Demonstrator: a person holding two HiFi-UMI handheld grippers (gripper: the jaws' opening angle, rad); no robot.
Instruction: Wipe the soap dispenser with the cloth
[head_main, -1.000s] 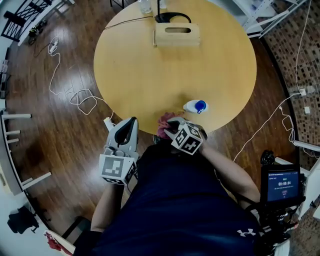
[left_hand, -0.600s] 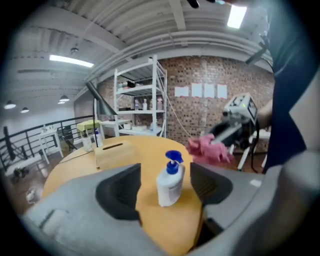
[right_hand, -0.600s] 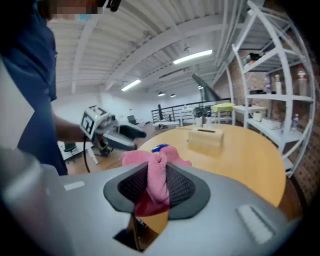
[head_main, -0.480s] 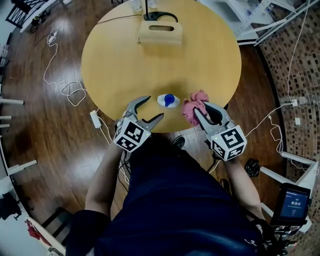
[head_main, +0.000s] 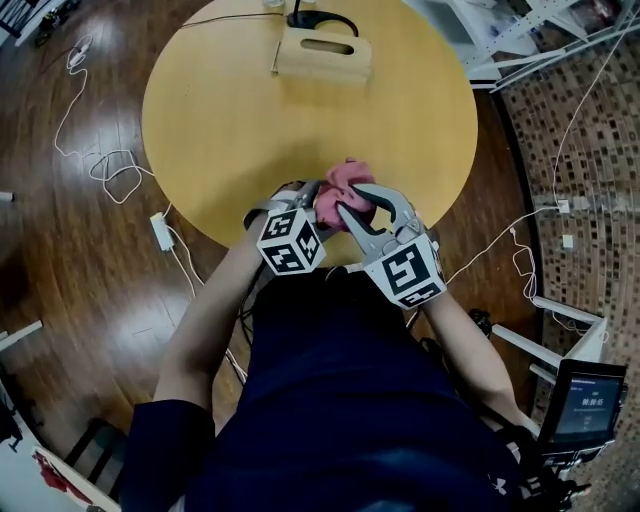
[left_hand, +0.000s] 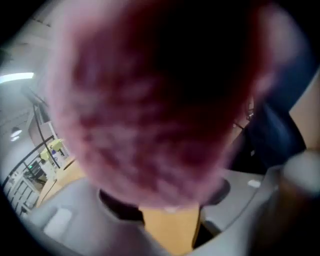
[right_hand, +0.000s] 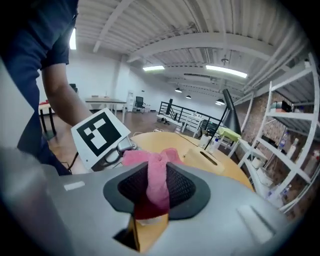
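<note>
My right gripper (head_main: 350, 200) is shut on the pink cloth (head_main: 340, 180) near the round table's front edge; the right gripper view shows the cloth (right_hand: 157, 175) pinched between the pads. The left gripper (head_main: 300, 198) sits right beside it, its tips against the cloth. Its jaws stand apart and have just been closing a little. In the left gripper view the blurred cloth (left_hand: 150, 100) fills the picture and hides whatever lies between the tips. The soap dispenser is not visible; the cloth and grippers cover the spot where it stood.
A wooden slotted box (head_main: 322, 55) stands at the far side of the yellow round table (head_main: 220, 110). White cables (head_main: 110, 165) and a power strip (head_main: 160, 232) lie on the wood floor at left. Metal shelving (head_main: 540, 40) is at the upper right, a timer screen (head_main: 585, 405) at the lower right.
Both grippers have closed in on each other over the dispenser. The right one carried the cloth leftward onto it, the left one moved right. The white and blue dispenser, visible before, is now covered.
</note>
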